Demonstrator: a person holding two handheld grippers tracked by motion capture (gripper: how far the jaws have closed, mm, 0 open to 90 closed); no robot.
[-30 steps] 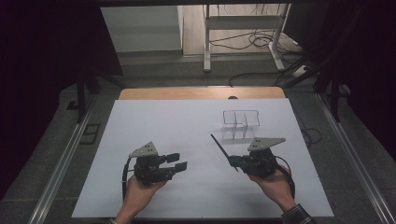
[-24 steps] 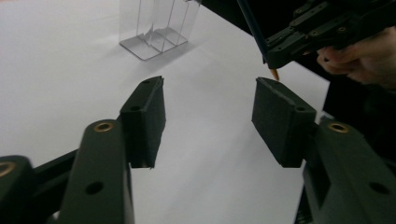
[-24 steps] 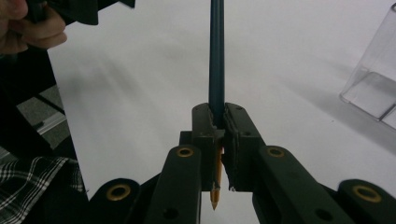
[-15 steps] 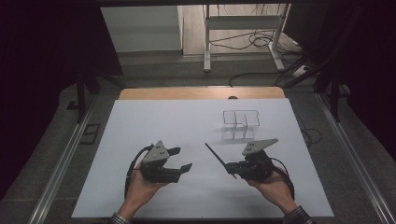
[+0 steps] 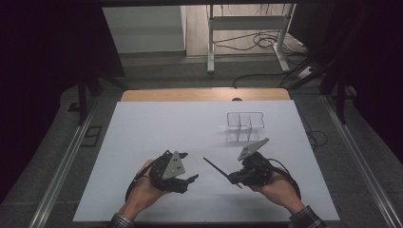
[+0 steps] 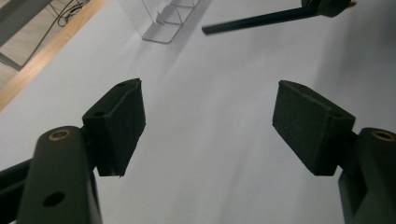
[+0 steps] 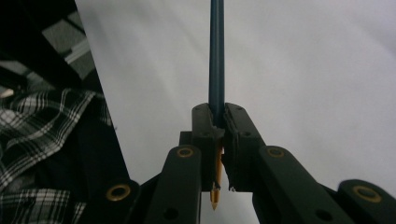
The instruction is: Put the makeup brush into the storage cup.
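my right gripper [image 7: 217,140] pinches the pen [image 7: 216,56] near its tip, so it could pivot or slip; left gripper [image 6: 210,126] spread, empty.

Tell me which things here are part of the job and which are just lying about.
In the job:
- dark pencil, clamped in the right tongs
- clear divided holder on the white table
- left tongs, open

Lying about:
- cables on the floor
- metal stand

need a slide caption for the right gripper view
Right claw shut on a dark pen, gold tip toward the camera, above the white table.
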